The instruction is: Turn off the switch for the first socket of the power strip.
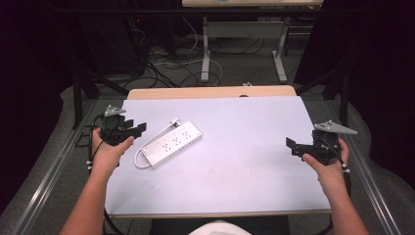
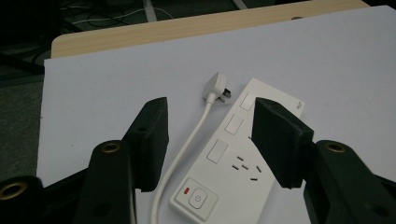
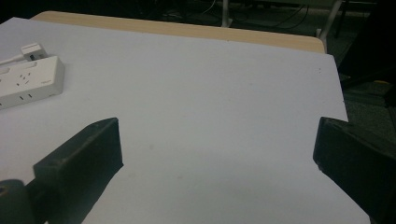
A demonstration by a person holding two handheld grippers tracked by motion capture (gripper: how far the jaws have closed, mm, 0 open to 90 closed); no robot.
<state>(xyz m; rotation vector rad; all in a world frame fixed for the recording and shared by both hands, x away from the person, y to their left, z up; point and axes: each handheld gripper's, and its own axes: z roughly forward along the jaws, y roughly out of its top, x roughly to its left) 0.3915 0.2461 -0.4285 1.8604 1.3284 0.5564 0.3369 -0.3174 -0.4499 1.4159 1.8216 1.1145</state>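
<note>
White sheet (image 1: 235,161) is covering the wooden table (image 1: 210,92); behind it, cables (image 1: 166,66) are lying tangled on the floor near another table's metal legs (image 1: 206,54).

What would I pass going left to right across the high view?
Left black two-jaw gripper → white cable loop → white power strip → bare pale table sheet → right black two-jaw gripper.

White power strip (image 1: 172,143) lies flat and diagonal, left of centre in the high view; its cord (image 1: 151,137) loops alongside, plug (image 1: 173,121) unplugged.
</note>
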